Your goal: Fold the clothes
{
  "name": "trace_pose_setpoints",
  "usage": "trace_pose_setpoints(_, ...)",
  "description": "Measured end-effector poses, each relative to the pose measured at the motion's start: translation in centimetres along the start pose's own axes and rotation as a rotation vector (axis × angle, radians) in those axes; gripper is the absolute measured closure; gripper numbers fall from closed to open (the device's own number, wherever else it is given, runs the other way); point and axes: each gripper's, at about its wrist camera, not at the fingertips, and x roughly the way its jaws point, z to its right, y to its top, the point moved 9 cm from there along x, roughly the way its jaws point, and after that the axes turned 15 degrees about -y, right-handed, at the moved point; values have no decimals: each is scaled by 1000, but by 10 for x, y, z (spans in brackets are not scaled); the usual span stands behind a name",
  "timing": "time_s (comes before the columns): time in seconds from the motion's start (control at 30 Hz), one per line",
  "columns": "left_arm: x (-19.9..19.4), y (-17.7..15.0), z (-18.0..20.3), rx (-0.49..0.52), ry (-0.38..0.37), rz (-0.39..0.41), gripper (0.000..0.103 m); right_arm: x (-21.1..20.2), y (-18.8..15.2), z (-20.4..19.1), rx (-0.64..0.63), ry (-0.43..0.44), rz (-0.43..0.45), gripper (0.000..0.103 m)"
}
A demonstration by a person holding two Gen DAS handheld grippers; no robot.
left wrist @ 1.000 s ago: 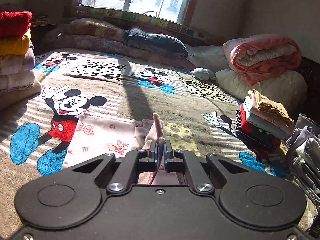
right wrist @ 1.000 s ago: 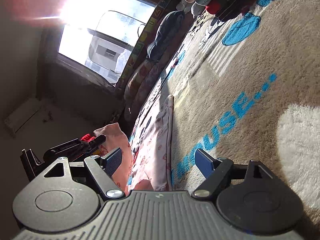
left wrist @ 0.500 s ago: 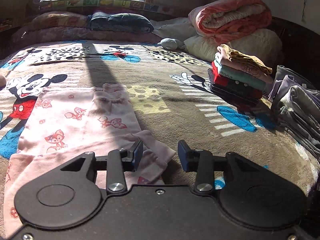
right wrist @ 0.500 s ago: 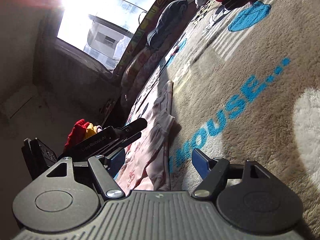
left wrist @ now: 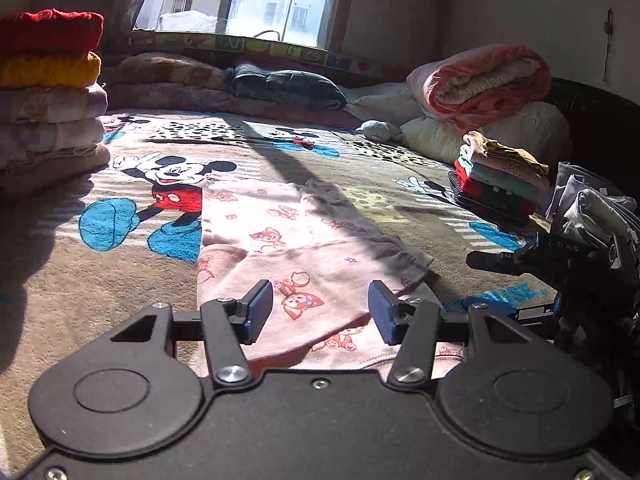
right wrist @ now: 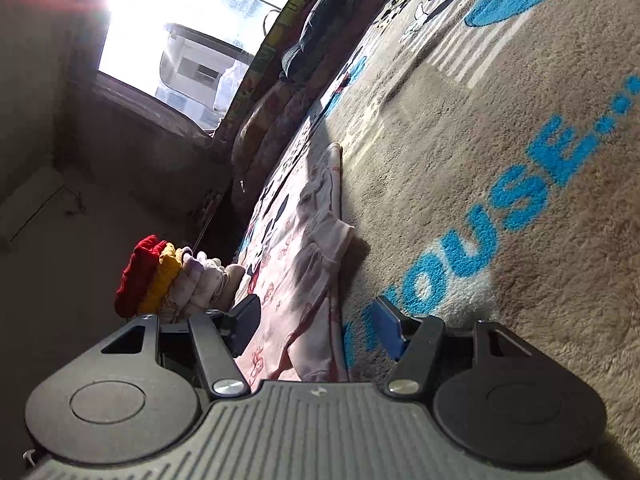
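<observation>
A pink garment with a cartoon fox print (left wrist: pixel 288 240) lies flat on the Mickey Mouse blanket (left wrist: pixel 120 280), one part folded over itself near me. My left gripper (left wrist: pixel 320 314) hovers open just above the garment's near end, nothing between its blue pads. The right gripper's black body (left wrist: pixel 560 264) shows at the right edge of the left wrist view. In the right wrist view, tilted sideways, my right gripper (right wrist: pixel 316 330) is open low over the garment's (right wrist: pixel 308 256) edge, holding nothing.
A tall stack of folded clothes, red and yellow on top (left wrist: pixel 48 92), stands at the left. A smaller folded stack (left wrist: pixel 496 184) and loose grey clothes (left wrist: pixel 596 208) sit at the right. Pillows and a rolled pink quilt (left wrist: pixel 480 84) line the far side under the window.
One second ago my left gripper was shut on the pink garment, holding it up. It has since let go, the garment has dropped flat, and the gripper has drawn back, open wider.
</observation>
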Motion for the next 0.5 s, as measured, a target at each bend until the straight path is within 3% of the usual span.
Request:
trace_pose_setpoints(0.13,-8,-7,-18,-29,32,-7,51,21,16,-2,33,-12,-19,50)
trace_pose_setpoints(0.33,-23,5,-35,-57,19,51,51,46,22,-16,-28,-85,-73,50)
trace_pose_setpoints(0.5,-28,12,-43,-67,14,73,51,59,25,-22,-23,-98,-63,50)
